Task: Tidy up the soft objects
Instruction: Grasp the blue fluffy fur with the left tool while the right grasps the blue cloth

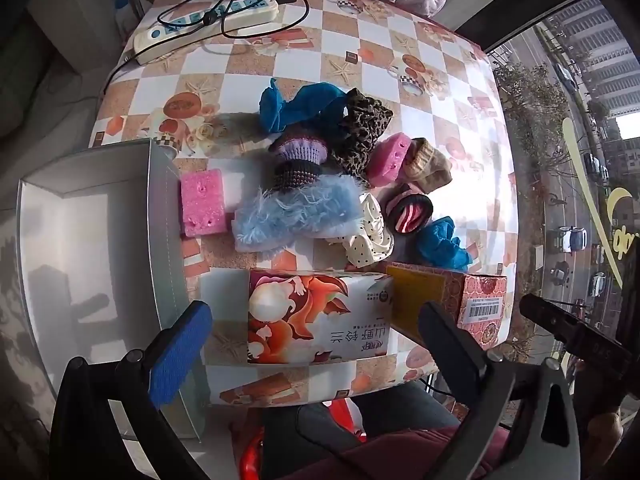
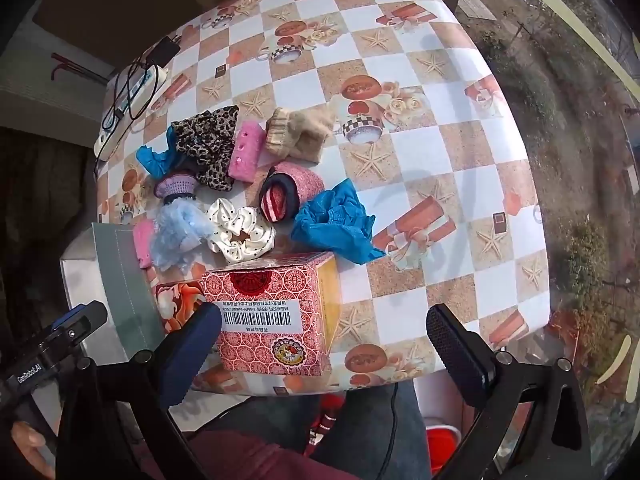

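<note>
The left gripper (image 1: pixel 316 340) hangs above the near edge of the table (image 1: pixel 420 44) with its jaws spread wide and nothing between them. The right gripper (image 2: pixel 324 340) is likewise spread wide and empty, above the near edge toward the right corner.

The soft objects lie in a loose pile at the middle of the table. A fluffy light-blue piece (image 1: pixel 296 216) lies at the near side of the pile, touching a purple-and-dark knitted piece (image 1: pixel 298 160) behind it. A leopard-print scrunchie (image 1: pixel 362 132) and a blue fabric piece (image 1: pixel 300 106) sit at the far side. A pink sponge (image 1: pixel 388 158) leans against a beige knitted piece (image 1: pixel 428 166). A cream polka-dot scrunchie (image 2: pixel 240 232) lies beside a rolled pink-and-dark sock (image 2: pixel 290 194). A second blue fabric piece (image 2: pixel 334 222) lies at the right of the pile. A second pink sponge (image 1: pixel 202 202) lies flat just beside the white box (image 1: pixel 92 248).

The white box stands open at the left edge of the table; its interior appears empty, though the fisheye view shows only part of it. Two cartons stand along the near edge: a printed orange-and-white carton (image 1: pixel 320 316) and a red patterned carton (image 2: pixel 276 320), touching each other. A power strip (image 1: pixel 208 24) with black cables lies at the far left corner.
</note>
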Motion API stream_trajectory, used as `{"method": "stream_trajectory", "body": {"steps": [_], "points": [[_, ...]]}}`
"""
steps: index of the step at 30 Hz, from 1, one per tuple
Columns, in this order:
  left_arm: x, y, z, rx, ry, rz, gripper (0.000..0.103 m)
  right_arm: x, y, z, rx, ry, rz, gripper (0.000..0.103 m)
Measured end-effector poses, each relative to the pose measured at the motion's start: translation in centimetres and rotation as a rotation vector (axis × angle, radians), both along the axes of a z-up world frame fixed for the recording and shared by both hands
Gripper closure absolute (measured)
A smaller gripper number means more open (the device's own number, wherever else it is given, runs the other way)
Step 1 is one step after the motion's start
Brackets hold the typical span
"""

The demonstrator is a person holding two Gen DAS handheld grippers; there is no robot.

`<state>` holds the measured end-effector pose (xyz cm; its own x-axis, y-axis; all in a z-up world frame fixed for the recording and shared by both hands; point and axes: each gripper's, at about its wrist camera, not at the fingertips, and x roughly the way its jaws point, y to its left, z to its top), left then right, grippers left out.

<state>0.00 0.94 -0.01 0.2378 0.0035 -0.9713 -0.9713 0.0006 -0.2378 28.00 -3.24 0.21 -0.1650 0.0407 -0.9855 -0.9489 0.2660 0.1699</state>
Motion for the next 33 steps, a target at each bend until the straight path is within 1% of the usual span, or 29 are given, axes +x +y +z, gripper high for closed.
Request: {"method": "stream_trajectory", "body": {"steps": [3,8,10,11,12,14,15,17,18,20,21,23,26,29,30,31,33], "points": [[-0.1,-0.1,-0.2,0.012,0.008,0.0,0.0,0.2,-0.1,-0.2,-0.007,0.006,-0.018,0.0],[-0.7,0.0,-0.6,0.001,0.02,0.016,0.0,0.7,-0.3,-0.6,-0.016,0.013,-0.02,0.0],[-1.1,-0.1,-0.7,0.002,0.039,0.02,0.0,0.3,0.0,-0.8,-0.017,0.012,-0.024,0.0],[-1.3,-0.1,-0.6,0.009,0.064,0.021,0.0,0.4,0.1,-0.9,-0.02,0.015,-0.026,0.0],[-1.5,0.0,-0.8,0.007,0.059,0.02,0.0,0.6,0.1,-0.9,-0.019,0.017,-0.031,0.0],[-1.7,0.1,-0.8,0.017,0.078,0.008,0.0,1.1,0.2,-1.0,-0.014,0.018,-0.041,0.0],[-1.8,0.3,-1.1,0.029,0.062,-0.002,0.0,1.4,0.2,-1.0,-0.012,0.015,-0.046,0.0],[-1.7,0.5,-1.4,0.053,0.074,-0.031,0.0,2.1,0.3,-1.3,-0.016,0.016,-0.059,0.0],[-1.6,0.7,-1.7,0.068,0.078,-0.056,0.0,2.4,0.4,-1.5,-0.021,0.031,-0.064,0.0],[-1.1,0.8,-2.1,0.091,0.139,-0.11,0.0,2.9,0.5,-2.1,-0.033,0.024,-0.071,0.0],[-0.9,0.8,-2.4,0.099,0.155,-0.131,0.0,3.0,0.6,-2.5,-0.045,0.033,-0.072,0.0],[-0.6,0.9,-3.1,0.103,0.177,-0.166,0.0,3.3,0.7,-3.2,-0.059,0.04,-0.078,0.0],[0.1,1.5,-3.9,0.13,0.178,-0.186,0.0,3.7,0.8,-3.9,-0.09,0.021,-0.086,0.0],[1.0,2.1,-5.1,0.126,0.165,-0.198,0.0,4.0,1.4,-4.5,-0.087,0.047,-0.082,0.0],[1.4,2.4,-5.4,0.129,0.167,-0.207,0.0,4.1,1.6,-4.7,-0.091,0.077,-0.089,0.0],[1.8,2.6,-5.7,0.13,0.167,-0.219,0.0,4.2,1.9,-5.0,-0.102,0.101,-0.097,0.0],[2.6,2.8,-6.5,0.119,0.182,-0.261,0.0,4.4,2.5,-5.6,-0.109,0.109,-0.097,0.0]]}}
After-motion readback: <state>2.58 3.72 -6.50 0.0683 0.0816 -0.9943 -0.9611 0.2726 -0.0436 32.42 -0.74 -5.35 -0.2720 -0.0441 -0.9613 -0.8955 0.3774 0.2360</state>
